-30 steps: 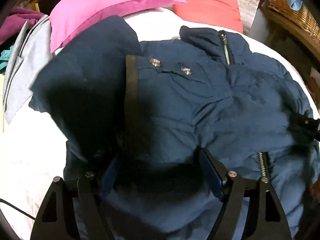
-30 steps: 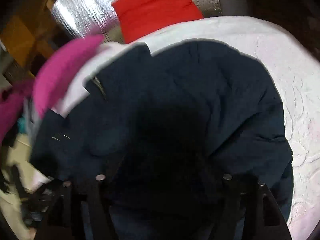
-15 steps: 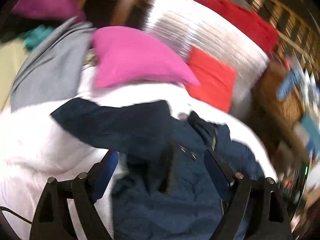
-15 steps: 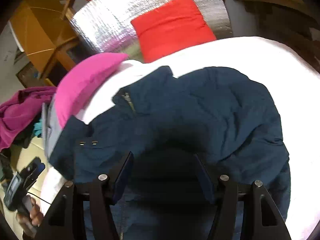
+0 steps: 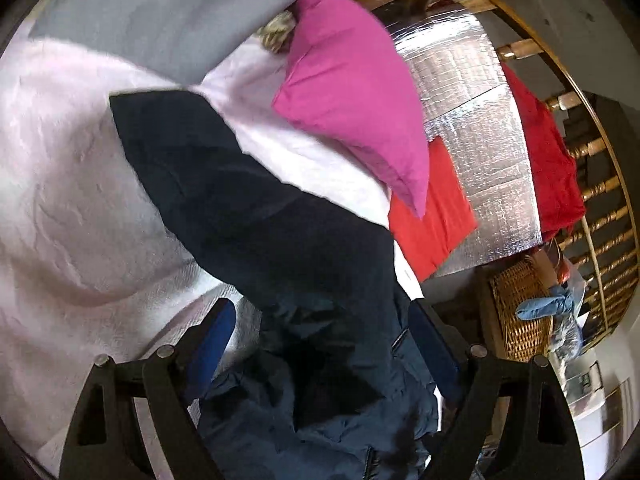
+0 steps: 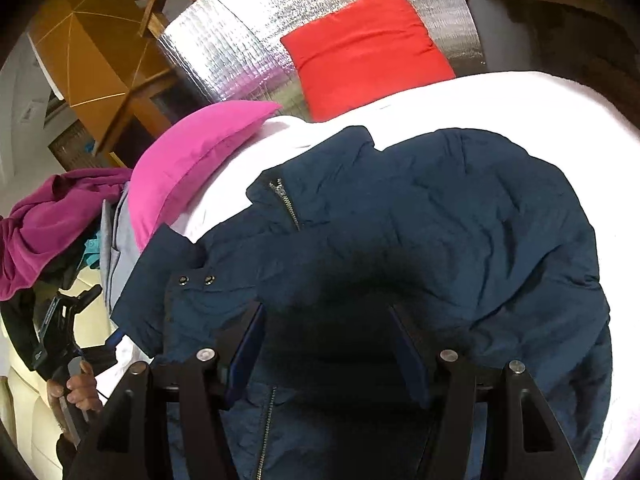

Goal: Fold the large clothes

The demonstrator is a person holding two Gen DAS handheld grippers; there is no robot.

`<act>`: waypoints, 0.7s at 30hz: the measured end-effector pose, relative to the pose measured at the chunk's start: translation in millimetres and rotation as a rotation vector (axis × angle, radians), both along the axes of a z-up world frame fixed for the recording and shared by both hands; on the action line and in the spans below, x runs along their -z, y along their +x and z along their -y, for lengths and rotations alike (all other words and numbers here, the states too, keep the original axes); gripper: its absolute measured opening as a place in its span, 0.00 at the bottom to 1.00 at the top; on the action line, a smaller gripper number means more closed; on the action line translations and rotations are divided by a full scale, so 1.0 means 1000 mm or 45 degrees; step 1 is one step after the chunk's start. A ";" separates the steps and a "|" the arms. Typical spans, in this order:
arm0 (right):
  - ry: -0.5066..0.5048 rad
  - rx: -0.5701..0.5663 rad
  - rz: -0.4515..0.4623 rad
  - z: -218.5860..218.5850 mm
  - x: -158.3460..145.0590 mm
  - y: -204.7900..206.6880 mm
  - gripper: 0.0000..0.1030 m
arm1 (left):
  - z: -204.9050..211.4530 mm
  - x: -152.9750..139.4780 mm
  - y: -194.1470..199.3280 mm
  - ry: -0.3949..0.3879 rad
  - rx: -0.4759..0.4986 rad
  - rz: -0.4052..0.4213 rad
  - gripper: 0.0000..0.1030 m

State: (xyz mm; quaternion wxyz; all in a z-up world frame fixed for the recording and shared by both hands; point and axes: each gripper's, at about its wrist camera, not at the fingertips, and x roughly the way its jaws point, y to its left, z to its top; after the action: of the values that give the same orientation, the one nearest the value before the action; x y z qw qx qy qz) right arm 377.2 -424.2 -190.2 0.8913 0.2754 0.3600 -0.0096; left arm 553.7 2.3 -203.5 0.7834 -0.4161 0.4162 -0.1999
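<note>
Left wrist view: left gripper [image 5: 320, 344] jaws wide apart, gripping nothing, navy jacket [image 5: 260, 208] sleeve stretched over white bedspread [image 5: 60, 200]; right gripper [image 6: 328, 344] jaws apart above jacket, not clamped

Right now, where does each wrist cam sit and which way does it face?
Left wrist: on the left gripper, rolled, tilted down across the navy jacket sleeve toward the pink pillow; own fingers show, open.
Right wrist: on the right gripper, looking down over the jacket's body; own fingers and, lower left, the left hand holding its gripper.
Shared: jacket, pink pillow, red cushion, white bedcover.
</note>
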 end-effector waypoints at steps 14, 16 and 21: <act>0.001 0.013 -0.033 -0.002 0.010 0.006 0.63 | 0.003 0.038 0.035 -0.122 -0.055 -0.081 0.58; 0.005 0.025 -0.042 0.000 0.012 0.006 0.63 | 0.003 0.038 0.034 -0.094 -0.066 -0.069 0.43; 0.047 0.042 -0.076 0.006 0.018 0.008 0.63 | 0.000 0.014 0.023 0.038 -0.134 0.035 0.18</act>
State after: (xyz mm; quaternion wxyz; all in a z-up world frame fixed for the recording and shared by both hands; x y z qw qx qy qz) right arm 384.8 -430.6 -208.6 0.8746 0.2973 0.3821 -0.0261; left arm 576.8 1.9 -217.2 0.8045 -0.4230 0.3859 -0.1578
